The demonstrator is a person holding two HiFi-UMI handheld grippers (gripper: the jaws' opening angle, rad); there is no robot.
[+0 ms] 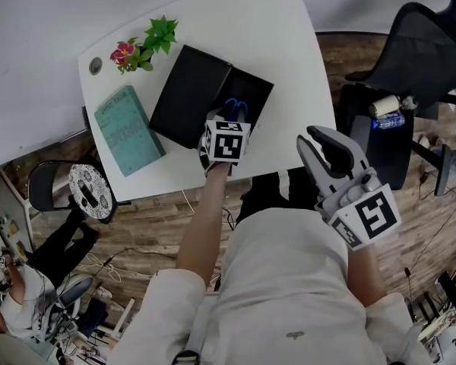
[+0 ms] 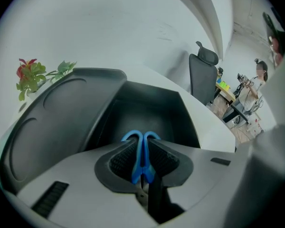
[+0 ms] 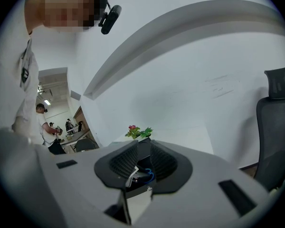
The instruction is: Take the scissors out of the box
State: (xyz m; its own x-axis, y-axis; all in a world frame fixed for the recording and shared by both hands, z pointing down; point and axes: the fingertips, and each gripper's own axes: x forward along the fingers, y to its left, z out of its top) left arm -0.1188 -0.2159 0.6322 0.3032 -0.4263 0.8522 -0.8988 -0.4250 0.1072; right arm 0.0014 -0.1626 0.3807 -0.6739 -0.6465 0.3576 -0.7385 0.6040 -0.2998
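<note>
Steeply down from overhead onto the table (image 1: pixel 289 52); close into the box (image 2: pixel 147 108) from left, farther from right; shared by all 3.

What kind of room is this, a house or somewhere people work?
It looks like an office or a lab, somewhere people work. There is a white table with a black office chair beside it, and the left gripper view shows a person standing at more desks far behind.

One box (image 1: pixel 252 83), one pair of scissors (image 1: pixel 236 109), one book (image 1: pixel 128 130) and one plant (image 1: pixel 146 46).
</note>
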